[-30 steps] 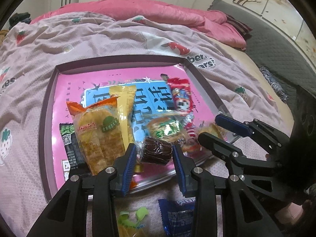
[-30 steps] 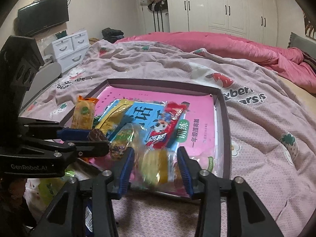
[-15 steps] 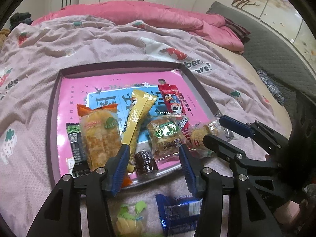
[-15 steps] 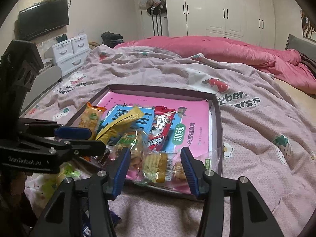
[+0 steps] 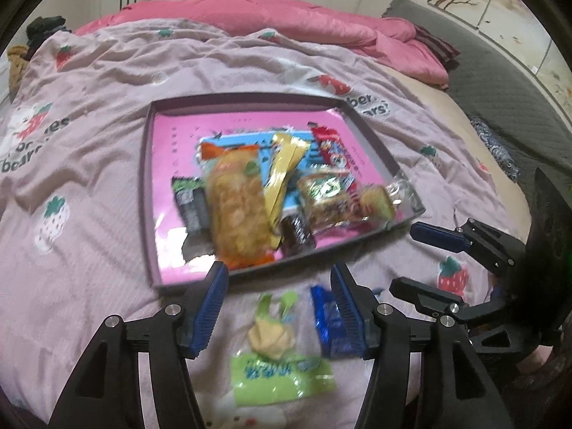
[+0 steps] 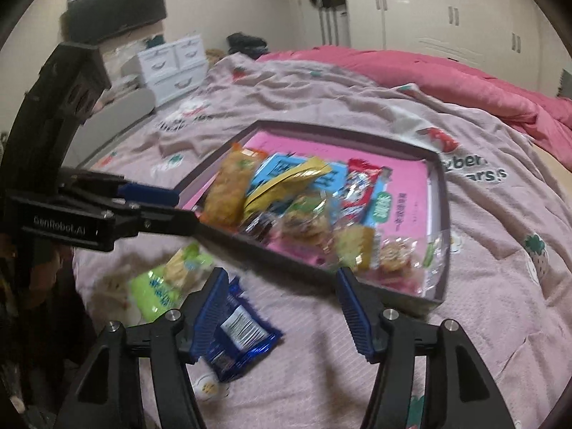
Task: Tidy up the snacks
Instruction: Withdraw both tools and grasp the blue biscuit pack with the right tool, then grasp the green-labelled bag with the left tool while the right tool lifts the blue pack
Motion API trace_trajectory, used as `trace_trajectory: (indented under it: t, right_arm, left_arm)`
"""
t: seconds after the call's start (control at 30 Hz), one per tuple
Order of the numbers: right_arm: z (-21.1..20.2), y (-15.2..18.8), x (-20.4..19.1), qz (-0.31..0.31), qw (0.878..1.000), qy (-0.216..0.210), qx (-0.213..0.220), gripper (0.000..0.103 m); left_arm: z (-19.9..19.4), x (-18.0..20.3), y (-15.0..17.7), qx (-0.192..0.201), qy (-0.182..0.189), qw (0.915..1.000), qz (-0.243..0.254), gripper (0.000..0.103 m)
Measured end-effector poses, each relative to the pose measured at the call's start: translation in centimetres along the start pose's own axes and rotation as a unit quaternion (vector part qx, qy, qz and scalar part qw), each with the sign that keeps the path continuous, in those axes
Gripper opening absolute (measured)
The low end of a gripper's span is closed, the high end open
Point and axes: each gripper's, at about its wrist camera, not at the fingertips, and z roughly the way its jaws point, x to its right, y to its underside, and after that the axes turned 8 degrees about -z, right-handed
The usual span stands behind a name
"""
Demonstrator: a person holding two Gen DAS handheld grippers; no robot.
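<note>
On bed, tray (image 5: 150,193) packed with snacks; left gripper (image 5: 277,300) and right gripper (image 6: 280,302) jaws just opened, both empty; green packet (image 5: 275,368), blue packet (image 6: 236,336) outside tray.

Bedspread (image 5: 107,164) was dusty pink, printed with red and white strawberries and dark lettering; quilt (image 5: 286,18) beyond it plain bright pink. Tray (image 5: 148,193) ahead of the left gripper's (image 5: 279,286) blue ribbed pads had a mauve-grey rim and a hot-pink lining with a light-blue panel. In it: orange-ended golden packet (image 5: 237,207), yellow packet (image 5: 284,168), red packet (image 5: 330,148), black-and-green packet (image 5: 189,200). Between the pads lay a lime-green packet (image 5: 282,371); a blue wrapper (image 6: 236,339) showed white print.
</note>
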Motion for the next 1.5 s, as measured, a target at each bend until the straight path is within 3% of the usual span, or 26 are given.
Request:
trace_trajectory:
  t: [0.57, 0.67, 0.97, 1.17, 1.23, 1.33, 1.43, 1.5]
  right_arm:
    - [2.5, 2.0, -4.9, -0.117, 0.989, -0.001, -0.085, 0.062]
    - [3.2, 2.4, -5.7, -0.149, 0.984, 0.011, -0.095, 0.069]
    - [5.0, 2.3, -6.0, -0.187, 0.977, 0.018, -0.097, 0.073]
    - [6.6, 1.8, -5.3, -0.176, 0.98, -0.012, -0.094, 0.072]
    - [6.8, 1.7, -4.8, -0.158, 0.982, -0.026, -0.095, 0.071]
    - [6.4, 1.6, -5.1, -0.159, 0.983, -0.024, -0.089, 0.057]
    - [5.8, 1.8, -5.1, -0.146, 0.985, -0.021, -0.089, 0.053]
    - [5.3, 1.8, -4.7, -0.132, 0.987, -0.022, -0.087, 0.053]
  left_arm:
    - [-0.3, -1.2, 3.0, -0.035, -0.012, 0.9992, -0.013, 0.062]
    - [0.2, -0.9, 3.4, -0.045, -0.013, 0.9989, -0.008, 0.062]
    - [2.4, -1.1, 4.0, -0.071, -0.016, 0.9972, -0.015, 0.061]
    - [3.7, -1.3, 4.0, -0.08, -0.014, 0.9963, -0.027, 0.061]
    - [3.9, -1.4, 4.0, -0.08, -0.013, 0.9962, -0.03, 0.061]
    - [4.2, -1.2, 3.9, -0.078, -0.014, 0.9964, -0.032, 0.061]
    - [4.4, -1.1, 3.8, -0.073, -0.017, 0.9968, -0.029, 0.048]
    - [4.5, -1.2, 3.7, -0.072, -0.011, 0.9968, -0.033, 0.045]
